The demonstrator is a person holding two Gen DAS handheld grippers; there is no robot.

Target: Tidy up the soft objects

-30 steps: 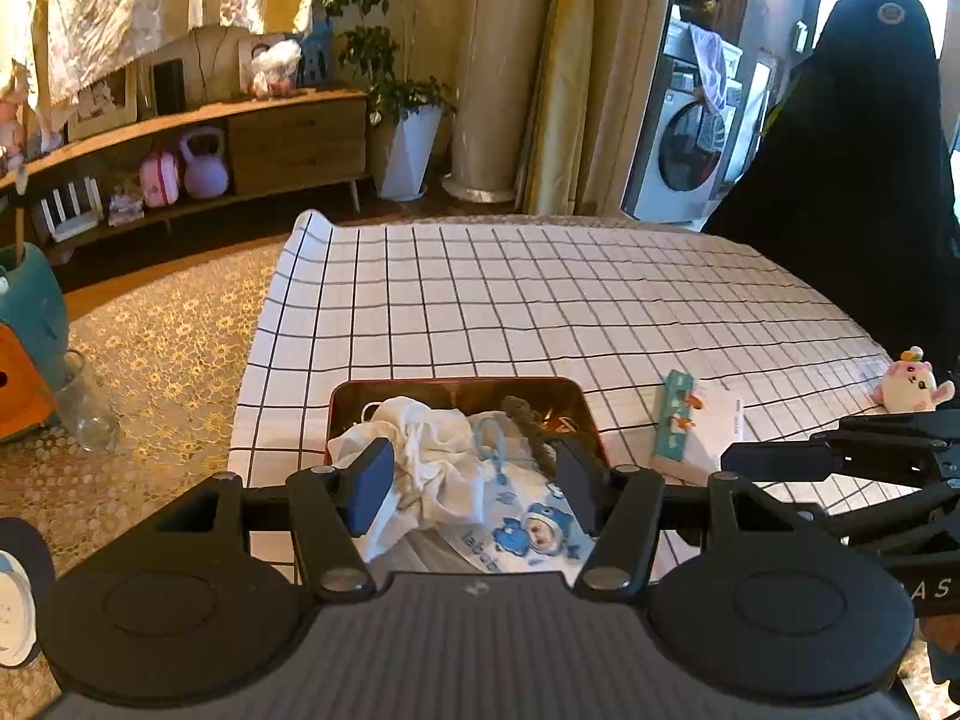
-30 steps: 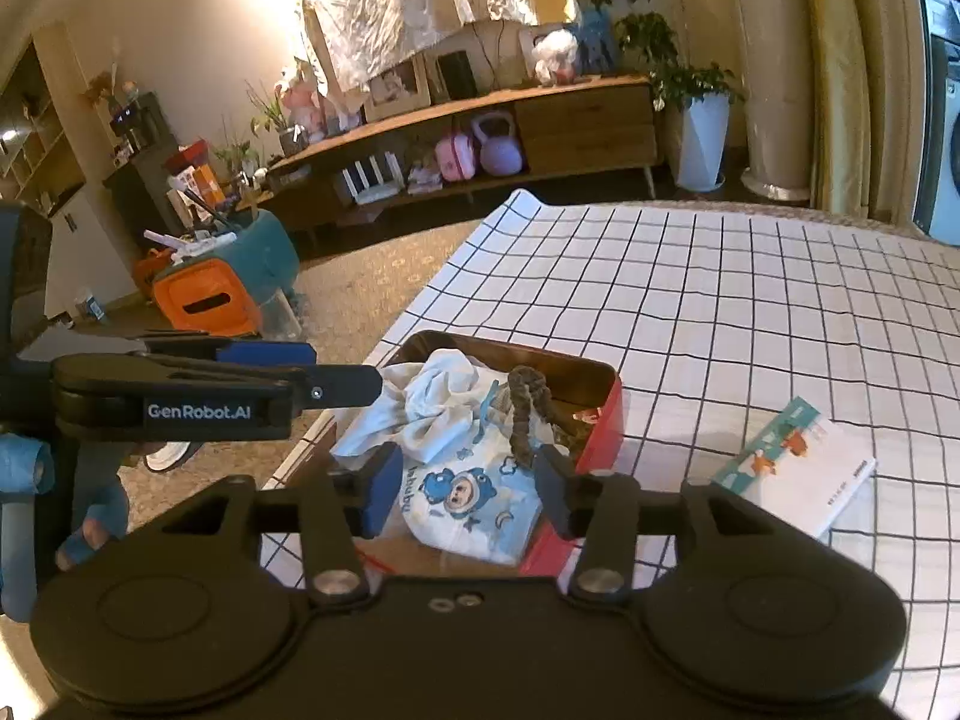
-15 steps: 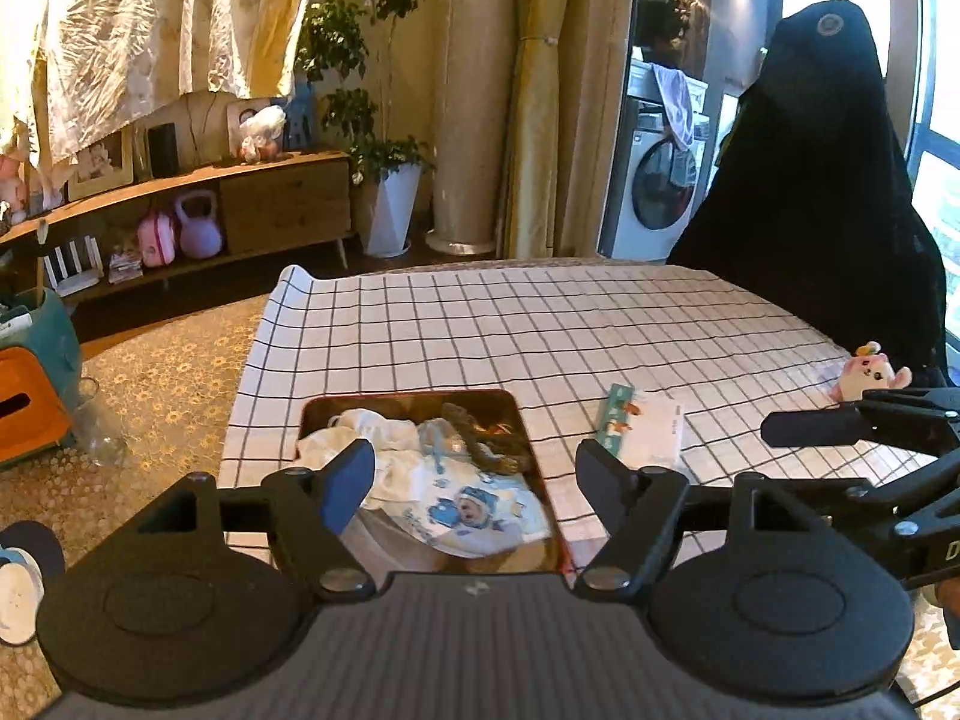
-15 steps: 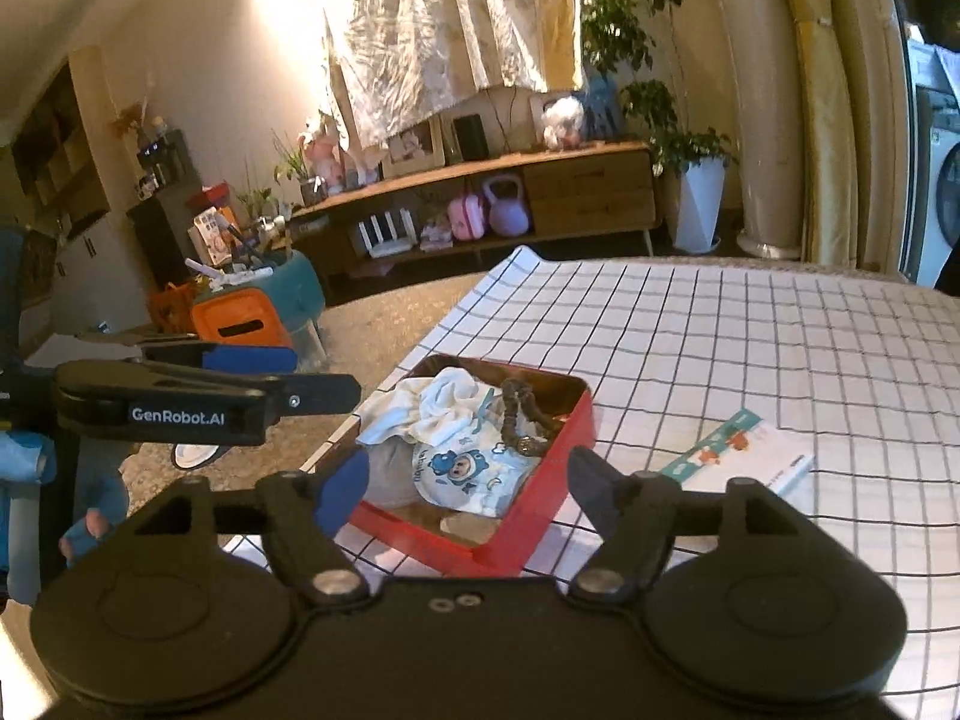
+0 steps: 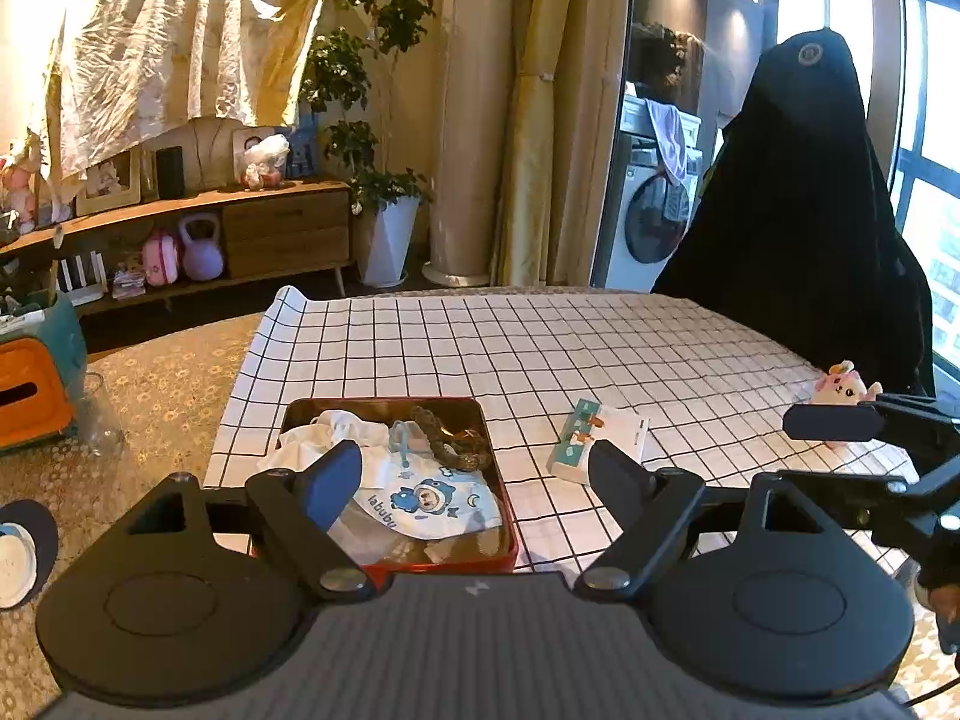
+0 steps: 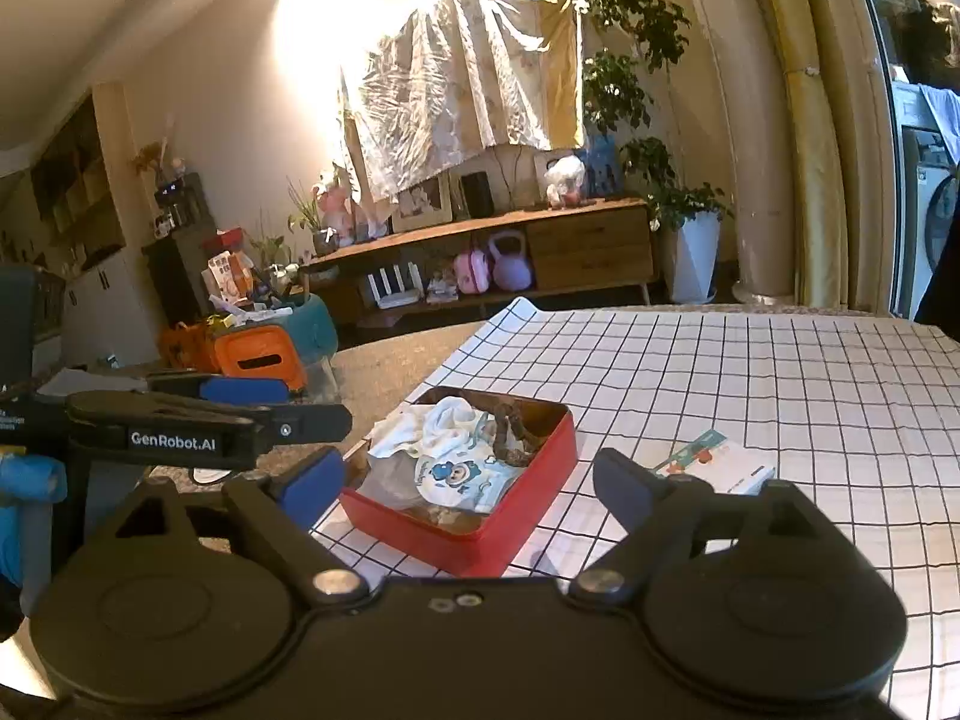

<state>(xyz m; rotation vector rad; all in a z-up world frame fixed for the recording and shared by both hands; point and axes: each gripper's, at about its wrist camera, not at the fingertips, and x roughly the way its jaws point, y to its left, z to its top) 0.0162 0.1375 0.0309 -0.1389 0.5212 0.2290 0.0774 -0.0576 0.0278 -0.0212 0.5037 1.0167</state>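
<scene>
here the red tin [image 5: 504, 558] sits on the checked bench [image 5: 540, 348], holding a white cloth [image 5: 336, 429], a printed blue-and-white bib [image 5: 426, 501] and a brown braided cord [image 5: 447, 441]. both left tongs [image 5: 474, 480] and right tongs [image 6: 468, 483] have just been opening, wide and empty.

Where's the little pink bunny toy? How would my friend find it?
Look at the checked tablecloth and follow it to its far right edge, past the red tin full of cloths and the small tissue pack. There sits the pink plush toy. It is the only stuffed animal on the cloth, off on its own.
</scene>
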